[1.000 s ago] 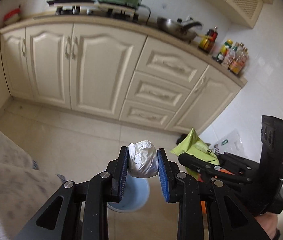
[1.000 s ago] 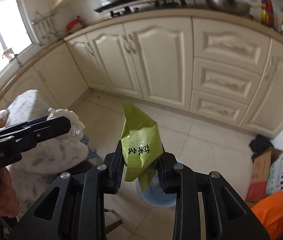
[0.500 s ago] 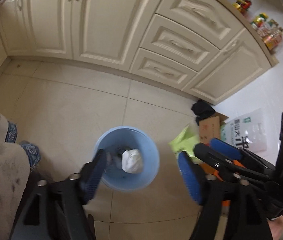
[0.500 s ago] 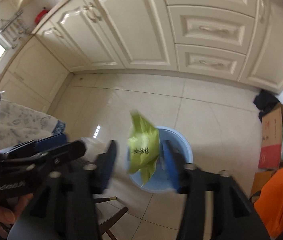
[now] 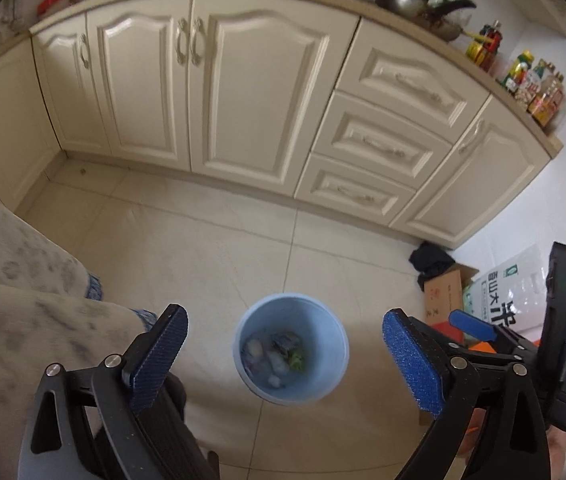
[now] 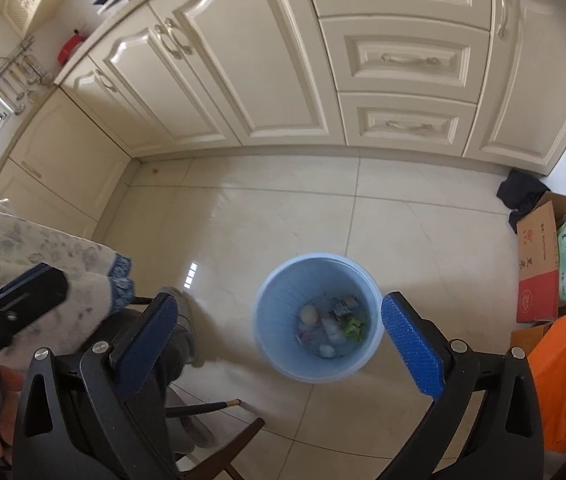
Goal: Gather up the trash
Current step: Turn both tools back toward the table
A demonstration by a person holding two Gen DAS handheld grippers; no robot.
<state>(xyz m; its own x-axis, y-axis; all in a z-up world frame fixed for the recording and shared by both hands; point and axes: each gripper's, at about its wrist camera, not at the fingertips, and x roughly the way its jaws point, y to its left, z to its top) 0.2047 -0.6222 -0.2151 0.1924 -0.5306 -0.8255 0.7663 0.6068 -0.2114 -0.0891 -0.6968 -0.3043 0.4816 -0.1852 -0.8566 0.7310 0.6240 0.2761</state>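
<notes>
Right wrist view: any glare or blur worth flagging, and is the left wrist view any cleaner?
Right wrist view: small window glare patch on the floor tiles, blown-out window at the left edge, strong fisheye bending of the cabinets; blue bin sharp. Left wrist view: no floor glare, bin contents slightly soft, tablecloth blurry, same distortion.

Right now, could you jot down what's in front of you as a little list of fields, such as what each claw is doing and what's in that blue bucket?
setting: kitchen floor in front of cream cabinets
left gripper: jaws wide apart, holding nothing
right gripper: jaws wide apart, holding nothing
blue trash bin: upright on the tiles, below both grippers
bin contents: white crumpled bits and a green wrapper at the bottom
nearby: cardboard box and rice bag by the wall
</notes>
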